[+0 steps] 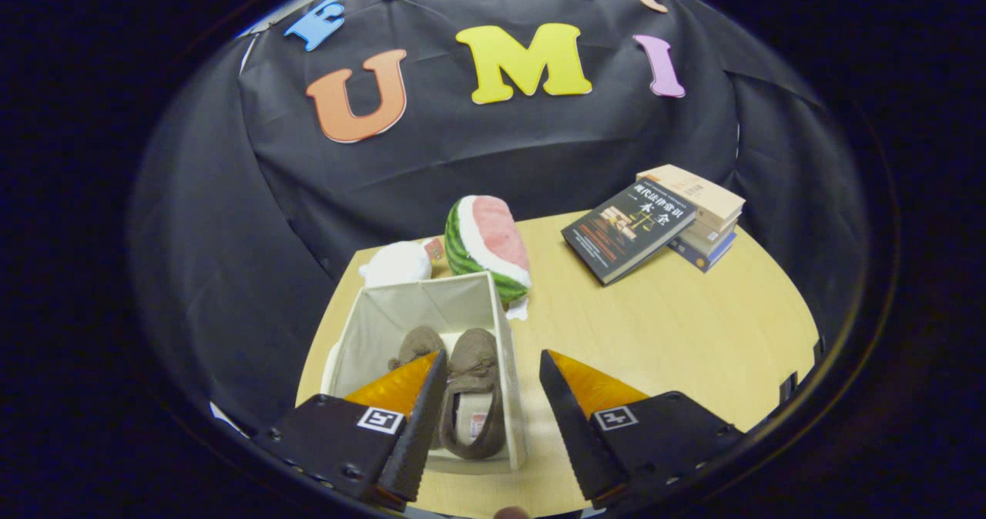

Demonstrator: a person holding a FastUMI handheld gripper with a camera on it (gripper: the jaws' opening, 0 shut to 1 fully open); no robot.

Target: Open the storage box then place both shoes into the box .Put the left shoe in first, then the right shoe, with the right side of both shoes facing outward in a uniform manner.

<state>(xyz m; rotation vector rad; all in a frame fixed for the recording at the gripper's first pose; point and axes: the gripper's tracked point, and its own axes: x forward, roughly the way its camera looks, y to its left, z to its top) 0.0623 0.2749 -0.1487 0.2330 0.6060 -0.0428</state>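
On the light wood table (678, 334), just ahead of the fingers, sits the storage box (362, 334), pale fabric, top open, w/ both shoes (471, 396) inside, side by side, brownish-grey, toes pointing away from the gripper. Right-hand shoe shows nearly whole, w/ a pale insole and a small label visible in its opening; left-hand one (418, 345) is partly hidden behind the left finger (416, 419). Gripper (493, 419) hangs above the box's near edge w/ fingers spread wide apart, nothing held between them; the box's right wall and bare tabletop show in the gap. Left finger overlaps the box interior, right finger (574, 426) is over bare table beside the box. Beyond the box, touching or v. close to its far wall: a watermelon-slice plush (489, 246) and a white plush (397, 263). Farther right, well apart from the box, a stack of books (705, 219) w/ a dark-covered book (628, 230) leaning against it.
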